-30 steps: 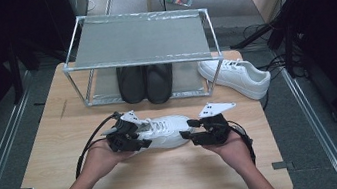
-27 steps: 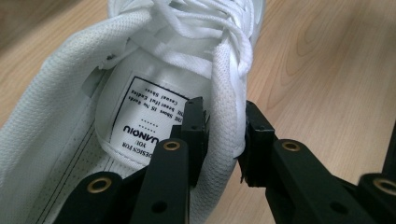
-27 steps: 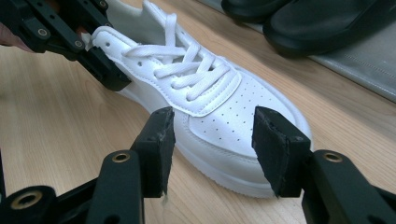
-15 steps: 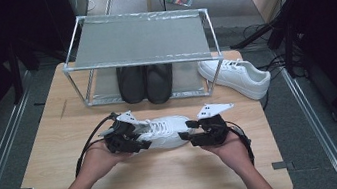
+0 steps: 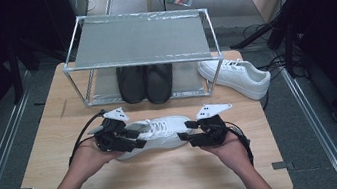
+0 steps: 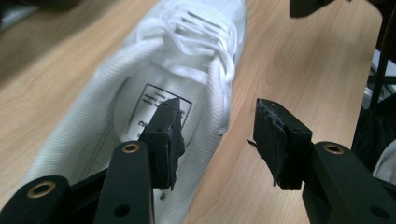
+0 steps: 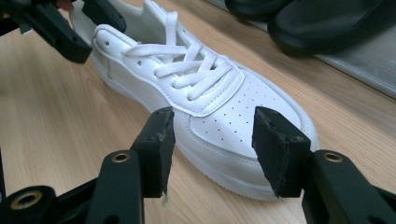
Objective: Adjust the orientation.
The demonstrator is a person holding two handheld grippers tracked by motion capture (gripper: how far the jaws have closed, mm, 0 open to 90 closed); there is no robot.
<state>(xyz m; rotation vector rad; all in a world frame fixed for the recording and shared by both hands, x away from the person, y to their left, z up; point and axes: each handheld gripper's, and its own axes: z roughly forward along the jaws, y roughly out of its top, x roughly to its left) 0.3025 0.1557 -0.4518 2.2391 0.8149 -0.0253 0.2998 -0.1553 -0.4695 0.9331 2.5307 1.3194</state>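
A white lace-up sneaker lies on its sole on the wooden table, toe to the right. My left gripper is at its heel. In the left gripper view one jaw hangs over the insole, the other outside the shoe, with the collar wall between them untouched. These jaws have just been opening. My right gripper stands open at the toe. In the right gripper view its pads sit just short of the toe cap, either side of it.
A metal-framed shoe rack stands at the back of the table with a pair of black shoes on its lower shelf. A second white sneaker lies to the rack's right. The table's front half is bare wood.
The left gripper's jaws have spread apart at the heel and the left hand has edged slightly back and up. The sneaker and the right gripper stay where they were.
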